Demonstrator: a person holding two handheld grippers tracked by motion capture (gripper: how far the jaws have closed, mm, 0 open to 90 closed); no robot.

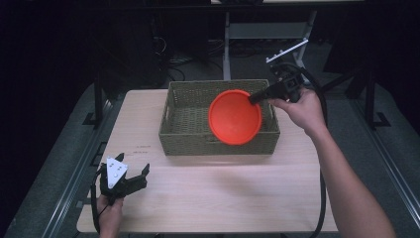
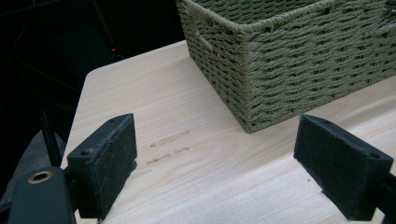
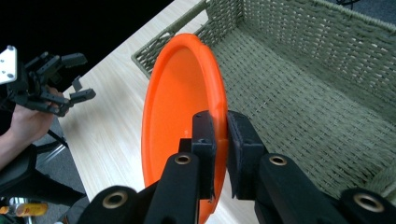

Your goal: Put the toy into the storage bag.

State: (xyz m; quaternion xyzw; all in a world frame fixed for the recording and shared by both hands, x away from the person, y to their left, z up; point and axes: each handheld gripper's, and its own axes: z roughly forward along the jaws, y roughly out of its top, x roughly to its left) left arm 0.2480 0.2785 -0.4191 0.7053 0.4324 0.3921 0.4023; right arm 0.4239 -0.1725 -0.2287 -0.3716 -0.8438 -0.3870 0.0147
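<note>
A: What lies around the left gripper (image 1: 132, 178)?

B: Bare light wooden table (image 1: 213, 193). It hovers low at the near left corner, jaws spread wide with nothing between them. In its own view the woven basket (image 2: 289, 60) stands ahead and to the right, one corner nearest, well apart from the pads. Faint pencil-like marks (image 2: 170, 144) sit on the wood between the jaws and that corner.

A: And the right gripper (image 1: 257, 97)?

B: It comes in over the basket's far right rim (image 1: 270, 84), jaws closed tight on the edge of an orange plate (image 1: 235, 116). In the right gripper view the two black pads pinch the plate's rim (image 3: 219, 116) from both sides.

A: Where is the plate, then?

B: Held up on edge, tilted, above the basket's right half, its hollow face turned toward the left gripper. It covers part of the basket's near wall in the high view.

A: Anything inside the basket?

B: The woven floor (image 3: 299, 102) beyond the right jaws looks bare.

A: Anything else nearby?

B: Dark floor and metal stand legs (image 1: 227, 49) beyond the table.
</note>
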